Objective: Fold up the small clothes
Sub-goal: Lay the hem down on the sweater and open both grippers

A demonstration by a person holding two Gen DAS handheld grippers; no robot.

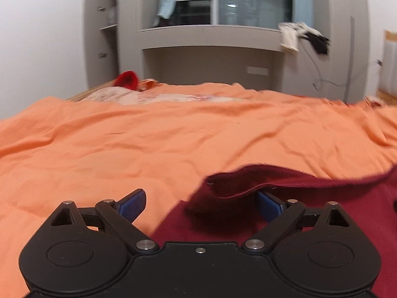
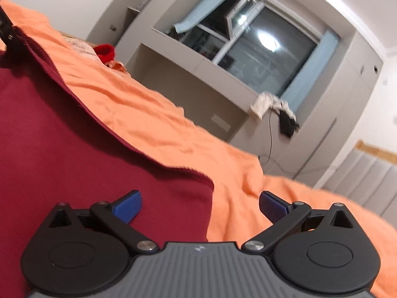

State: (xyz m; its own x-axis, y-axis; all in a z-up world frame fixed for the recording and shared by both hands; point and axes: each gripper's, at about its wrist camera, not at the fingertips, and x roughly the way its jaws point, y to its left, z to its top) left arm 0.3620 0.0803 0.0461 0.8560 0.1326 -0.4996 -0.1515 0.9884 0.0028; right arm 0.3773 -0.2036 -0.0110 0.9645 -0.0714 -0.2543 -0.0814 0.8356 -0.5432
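A dark red garment (image 1: 285, 223) lies on the orange bedsheet (image 1: 124, 149). In the left wrist view its near edge is turned over in a raised flap (image 1: 273, 176). My left gripper (image 1: 201, 200) is open just above the sheet at the garment's left edge, and the flap hides the tip of the right finger (image 1: 269, 204). In the right wrist view the garment (image 2: 74, 136) spreads to the left. My right gripper (image 2: 200, 200) is open over its right corner (image 2: 196, 181), one blue pad above cloth, the other above sheet. Nothing is gripped.
A bright red item (image 1: 127, 79) and a patterned pillow (image 1: 148, 96) lie at the bed's far end. White and black clothes (image 1: 302, 37) hang off a grey shelf (image 1: 211, 34) below the window. A cable (image 1: 320, 74) dangles by the wall.
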